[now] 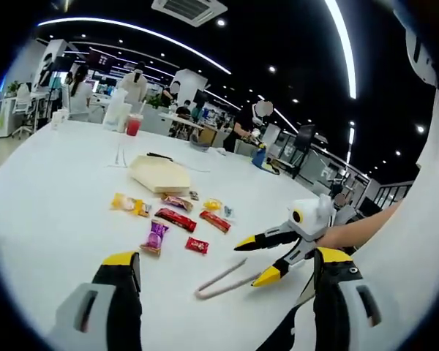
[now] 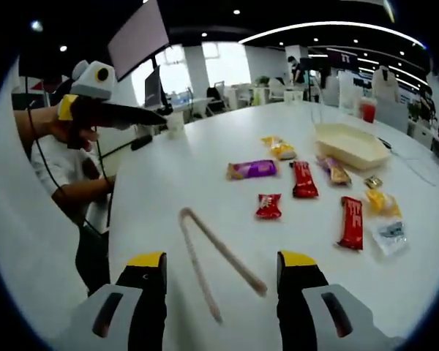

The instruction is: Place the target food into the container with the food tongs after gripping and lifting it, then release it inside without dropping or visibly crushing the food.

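White table [image 2: 205, 146]: bears everything you need. Container [image 2: 349, 144], a shallow beige tray, sits at the far side, nothing visible in it. Food tongs [image 2: 216, 259]: lying flat on the table just ahead of your right gripper [image 2: 221, 281], arms spread, untouched; its jaws stand apart with nothing between them. Your left gripper [image 1: 227, 281] is likewise parted and holding nothing, raised above the table. Packets, scattered between tongs and container: purple packet [image 2: 252, 169], red packets [image 2: 303, 179], yellow packet [image 2: 279, 148]; printing too blurred to read. The left gripper view adds a red drink cup [image 1: 134, 125] beyond the container.
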`<state>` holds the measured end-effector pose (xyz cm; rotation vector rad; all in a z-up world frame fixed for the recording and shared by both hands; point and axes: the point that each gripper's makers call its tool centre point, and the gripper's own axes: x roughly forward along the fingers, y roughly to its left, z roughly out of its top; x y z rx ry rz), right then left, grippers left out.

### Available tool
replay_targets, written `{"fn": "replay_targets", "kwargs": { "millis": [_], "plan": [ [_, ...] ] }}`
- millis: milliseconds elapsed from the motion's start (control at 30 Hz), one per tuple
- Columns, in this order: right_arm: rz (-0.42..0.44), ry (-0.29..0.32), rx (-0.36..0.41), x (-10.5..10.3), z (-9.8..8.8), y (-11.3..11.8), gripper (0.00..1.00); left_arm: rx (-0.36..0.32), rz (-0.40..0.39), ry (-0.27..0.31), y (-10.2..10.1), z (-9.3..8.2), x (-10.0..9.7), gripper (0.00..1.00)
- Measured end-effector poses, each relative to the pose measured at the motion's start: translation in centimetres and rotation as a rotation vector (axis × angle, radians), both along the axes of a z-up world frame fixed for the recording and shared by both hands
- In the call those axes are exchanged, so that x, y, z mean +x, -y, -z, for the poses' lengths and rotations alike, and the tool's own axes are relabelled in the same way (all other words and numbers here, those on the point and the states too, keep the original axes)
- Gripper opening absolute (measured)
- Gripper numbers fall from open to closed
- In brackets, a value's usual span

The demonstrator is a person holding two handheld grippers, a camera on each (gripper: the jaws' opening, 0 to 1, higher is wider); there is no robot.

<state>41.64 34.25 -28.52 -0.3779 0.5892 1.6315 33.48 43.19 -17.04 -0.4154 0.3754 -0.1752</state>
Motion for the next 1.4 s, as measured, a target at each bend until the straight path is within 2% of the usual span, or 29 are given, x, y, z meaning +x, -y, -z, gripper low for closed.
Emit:
{"fn": "replay_targets", "kwargs": {
  "millis": [433,700,833,1000,1033,1067,1100,1233,1400],
  "plan": [
    [-0.014,-0.030,-0.024,-0.2,1.7,-0.2,0.61,-0.017,-0.015,-0.002,-0.5,0.1,0.2,0.99],
    [-0.024,-0.036,-0.021,-0.3,2.0,-0.4,0.60,-0.020,-0.019,0.010,-0.6,-0.2,0.7,0.99],
    [-0.039,-0.019,-0.019,-0.2,2.0,-0.4,0.59,-0.015,-0.021,0.017,-0.6,-0.3,0.8,0.99],
    [-0.078,0.038,-0.012,-0.5,2.1,-0.3,0.52,-0.014,-0.022,0.003,-0.3,0.1,0.4,0.99],
    [-0.085,0.055,-0.007,-0.6,2.1,-0.3,0.50,-0.013,-0.019,-0.001,-0.2,0.2,0.4,0.99],
    [-0.094,0.119,0.009,-0.2,2.2,-0.2,0.49,-0.012,-0.020,-0.005,-0.2,0.4,0.3,0.99],
    [-0.101,0.134,0.014,-0.3,2.3,-0.2,0.48,-0.014,-0.022,-0.008,-0.2,0.6,0.2,0.99],
    [-0.086,0.108,0.019,-0.3,2.2,-0.2,0.47,-0.022,-0.031,-0.016,-0.3,1.0,0.1,0.99],
    [-0.106,0.134,0.028,0.0,2.3,-0.2,0.41,-0.026,-0.032,-0.014,-0.2,0.9,0.3,0.99]
  ]
}}
